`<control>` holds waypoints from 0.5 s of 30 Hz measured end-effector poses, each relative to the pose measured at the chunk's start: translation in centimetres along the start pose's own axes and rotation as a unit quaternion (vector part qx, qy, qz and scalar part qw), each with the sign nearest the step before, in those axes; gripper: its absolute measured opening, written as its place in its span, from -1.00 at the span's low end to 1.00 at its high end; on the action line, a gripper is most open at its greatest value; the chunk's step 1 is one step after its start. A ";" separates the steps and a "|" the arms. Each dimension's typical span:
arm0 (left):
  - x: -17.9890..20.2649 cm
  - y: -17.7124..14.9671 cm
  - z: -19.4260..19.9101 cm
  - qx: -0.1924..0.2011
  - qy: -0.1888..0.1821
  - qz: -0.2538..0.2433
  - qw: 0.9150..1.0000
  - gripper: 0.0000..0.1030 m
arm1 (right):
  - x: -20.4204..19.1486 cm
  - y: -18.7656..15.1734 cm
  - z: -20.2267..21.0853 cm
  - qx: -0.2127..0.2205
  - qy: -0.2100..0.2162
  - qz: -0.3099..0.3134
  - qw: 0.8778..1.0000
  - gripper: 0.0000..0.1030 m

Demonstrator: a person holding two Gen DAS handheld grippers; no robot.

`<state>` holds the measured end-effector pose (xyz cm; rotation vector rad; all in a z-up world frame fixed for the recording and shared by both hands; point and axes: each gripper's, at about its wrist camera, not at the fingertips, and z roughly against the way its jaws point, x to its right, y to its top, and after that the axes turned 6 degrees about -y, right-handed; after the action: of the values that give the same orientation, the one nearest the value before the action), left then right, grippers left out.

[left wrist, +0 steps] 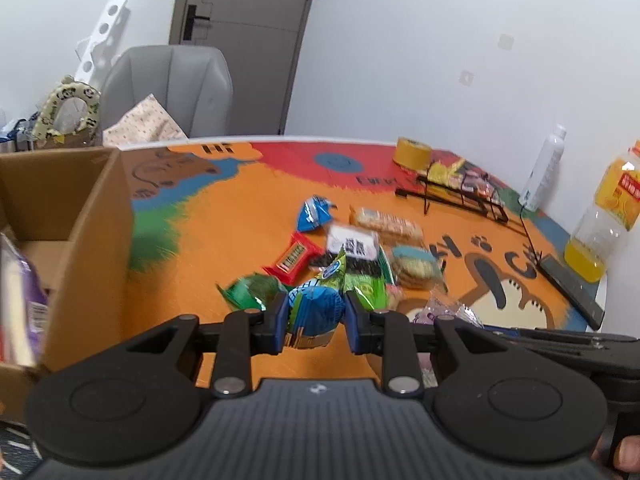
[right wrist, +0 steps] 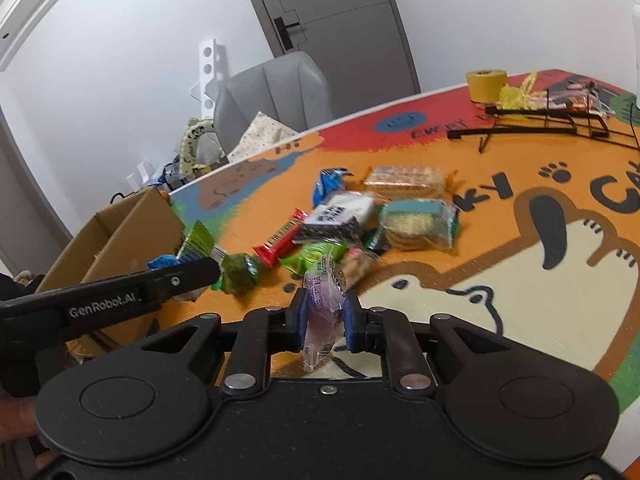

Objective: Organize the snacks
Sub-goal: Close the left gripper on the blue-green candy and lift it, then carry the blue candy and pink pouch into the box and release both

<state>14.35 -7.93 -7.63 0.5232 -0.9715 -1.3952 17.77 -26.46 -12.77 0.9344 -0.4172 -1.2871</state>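
The left gripper (left wrist: 316, 318) is level above the table (left wrist: 224, 232), its jaws clamped on a blue-and-green packet (left wrist: 316, 312). The cardboard box (left wrist: 88, 232) stands at nine o'clock. The right gripper (right wrist: 324, 320) tilts leftward, pinching a purple packet (right wrist: 322, 320). The remaining snack pile (right wrist: 360, 216) lies at twelve o'clock on the table.

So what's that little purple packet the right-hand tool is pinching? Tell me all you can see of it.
The purple packet is a small sealed snack in clear, crinkly plastic with a purple print and some dark lettering, too blurred to read. It stands roughly upright, pinched at its middle by the right gripper, whose blue pads press both sides. Its top and bottom ends stick out free. It appears lifted above the table, just in front of the snack pile.
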 end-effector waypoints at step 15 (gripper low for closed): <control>-4.2 2.4 5.9 0.059 0.036 0.027 0.997 -0.46 | -5.2 2.0 0.7 0.030 0.032 0.019 0.999 -0.69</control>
<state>11.32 -2.13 -3.62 0.6269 -1.0062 -1.2679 17.12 -21.87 -9.61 1.0099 -0.4233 -1.2121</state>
